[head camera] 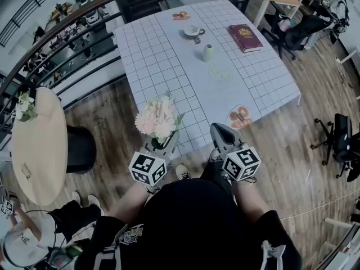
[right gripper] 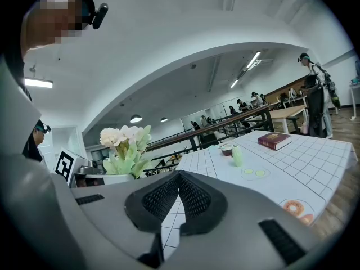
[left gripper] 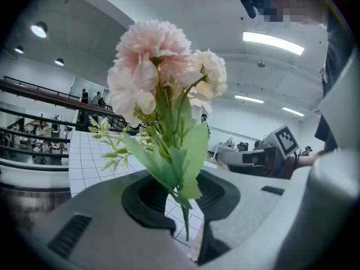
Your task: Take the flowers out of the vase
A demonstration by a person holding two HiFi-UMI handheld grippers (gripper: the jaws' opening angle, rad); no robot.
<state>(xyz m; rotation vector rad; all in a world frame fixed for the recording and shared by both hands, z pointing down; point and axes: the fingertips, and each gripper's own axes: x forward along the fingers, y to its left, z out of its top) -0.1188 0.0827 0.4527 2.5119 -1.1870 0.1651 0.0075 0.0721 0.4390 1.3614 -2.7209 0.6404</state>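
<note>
Nearest, at 6 o'clock in the head view: a dark-clad torso and two forearms, each ending behind a cube with square markers.

At 7 o'clock from centre, the left gripper, tipped a little downward. Pinches the green stems of the flowers between its fingers, which stand partly closed on stems and leaves. Holds the pink and cream blooms upright over the near left corner of the surface, out of the vase and well apart from it.

At 3 o'clock of the flowers, the right gripper, about level with the left. Presses its fingers together, pad against pad, with nothing between them.

Beyond both, a white gridded cloth across the surface. At 1 o'clock of the right gripper, near the edge: two doughnuts on a plate. Farther, at 12 o'clock of that gripper: a clear dish with two green discs. Just past it, at 11 o'clock: the pale green vase, upright. At 11 o'clock of the vase, a cup on a saucer. At 2 o'clock of the vase, a red book, lying flat. Farthest, at the far edge, a small plate.
</note>
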